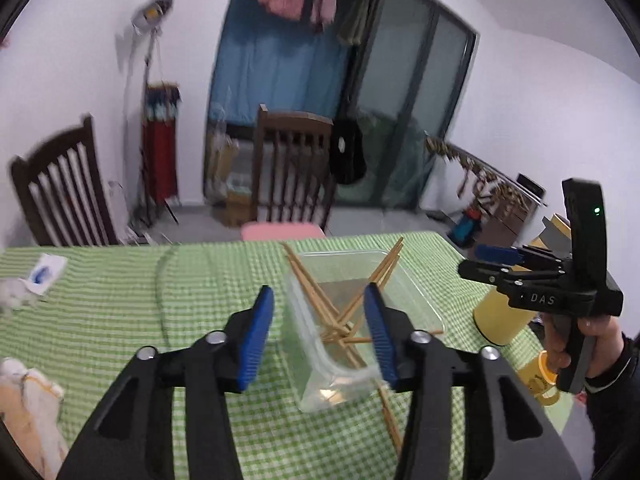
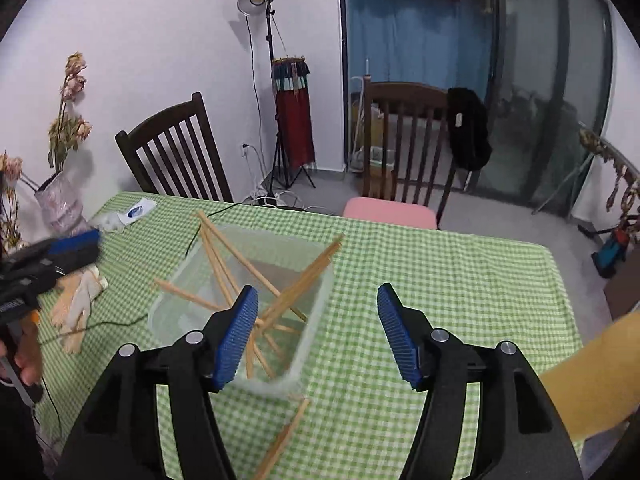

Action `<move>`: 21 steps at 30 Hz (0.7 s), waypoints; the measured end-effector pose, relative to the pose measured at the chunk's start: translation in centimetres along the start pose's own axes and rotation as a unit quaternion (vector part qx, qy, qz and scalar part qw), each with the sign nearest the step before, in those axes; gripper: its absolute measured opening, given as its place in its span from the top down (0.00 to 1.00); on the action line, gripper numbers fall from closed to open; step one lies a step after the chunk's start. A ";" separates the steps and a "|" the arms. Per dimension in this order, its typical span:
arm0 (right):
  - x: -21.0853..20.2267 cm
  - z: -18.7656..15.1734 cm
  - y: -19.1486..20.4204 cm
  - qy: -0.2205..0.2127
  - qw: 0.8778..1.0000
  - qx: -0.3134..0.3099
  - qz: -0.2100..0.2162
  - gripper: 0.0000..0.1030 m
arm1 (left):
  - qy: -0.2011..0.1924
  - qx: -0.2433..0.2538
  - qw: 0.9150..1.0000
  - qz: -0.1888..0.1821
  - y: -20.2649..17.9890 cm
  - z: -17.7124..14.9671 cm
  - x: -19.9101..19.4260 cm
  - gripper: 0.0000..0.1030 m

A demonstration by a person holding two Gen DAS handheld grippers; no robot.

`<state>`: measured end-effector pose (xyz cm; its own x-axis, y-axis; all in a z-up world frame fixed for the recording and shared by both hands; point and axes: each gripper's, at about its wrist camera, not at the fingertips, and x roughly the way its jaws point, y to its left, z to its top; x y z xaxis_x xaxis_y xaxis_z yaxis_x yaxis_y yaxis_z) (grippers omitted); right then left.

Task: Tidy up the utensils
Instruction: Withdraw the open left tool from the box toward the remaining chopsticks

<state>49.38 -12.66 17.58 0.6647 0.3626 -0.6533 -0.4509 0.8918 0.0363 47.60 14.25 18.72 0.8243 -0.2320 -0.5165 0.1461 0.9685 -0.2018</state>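
Both tools angled down w/ jaws apart & empty: left tool, right tool.

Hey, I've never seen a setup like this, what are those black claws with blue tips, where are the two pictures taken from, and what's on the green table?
No robot here: a person holds a hand-operated gripper in each hand, each carrying a forward-looking camera. One picture looks along the left gripper, the other along the right gripper. Both are open and hold nothing. On the green checked tablecloth stands a clear plastic container with wooden chopsticks crisscrossed inside; a few lie outside. A yellow cylinder stands at the right, and the left view shows the hand holding the right gripper.
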 end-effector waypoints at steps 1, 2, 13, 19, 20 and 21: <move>-0.6 -0.7 -0.1 -0.003 1.000 -0.002 -0.008 0.40 | -0.009 0.003 1.000 0.006 -0.1 -0.6 -1.0 0.46; -1.0 -1.3 -0.3 -0.005 1.000 -0.003 -0.015 0.38 | -0.023 0.009 1.000 0.014 -0.3 -1.5 -2.5 0.43; -8.5 -10.5 0.7 -0.085 0.992 -0.006 -0.098 0.17 | -0.087 0.052 0.994 0.039 -2.8 -11.4 -11.9 0.09; -10.3 -17.7 3.3 -0.131 0.982 -0.027 -0.132 0.16 | -0.109 0.031 0.992 0.059 -4.1 -18.6 -14.4 0.08; -10.3 -18.9 3.6 -0.134 0.982 -0.026 -0.132 0.16 | -0.114 0.026 0.991 0.069 -4.3 -19.9 -14.9 0.08; -10.4 -20.3 4.0 -0.134 0.982 -0.021 -0.132 0.16 | -0.116 0.022 0.990 0.077 -4.5 -21.0 -15.2 0.08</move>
<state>28.61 -18.39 9.18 0.8922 0.1836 -0.4126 -0.2626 0.9542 -0.1433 22.89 11.53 9.98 0.9413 -0.0598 -0.3321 0.0288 0.9948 -0.0976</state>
